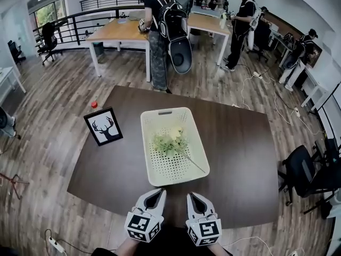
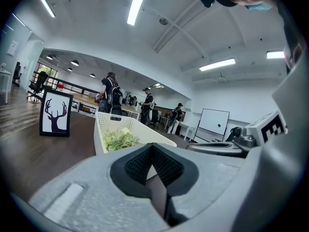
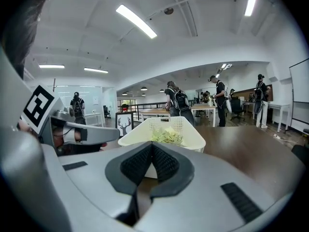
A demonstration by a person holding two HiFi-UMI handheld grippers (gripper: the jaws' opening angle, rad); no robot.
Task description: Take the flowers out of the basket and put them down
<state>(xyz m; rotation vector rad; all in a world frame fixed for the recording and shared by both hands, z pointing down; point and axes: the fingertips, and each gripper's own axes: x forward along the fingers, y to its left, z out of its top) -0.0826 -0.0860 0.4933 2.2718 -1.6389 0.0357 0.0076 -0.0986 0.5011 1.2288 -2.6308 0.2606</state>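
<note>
Left tongs (image 1: pixel 157 192) and right tongs (image 1: pixel 193 195) hover closed and empty; a careless grab at the flowers (image 1: pixel 170 142) could drag the basket (image 1: pixel 145 143).

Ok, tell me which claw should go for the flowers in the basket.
Right, probably. The stem of the flowers trails toward the basket's near right corner, just ahead of the right claw; the left claw faces the other corner. Both claws are shut and empty.

Pale green flowers (image 1: pixel 170 141) inside cream perforated basket (image 1: pixel 152 122)
</note>
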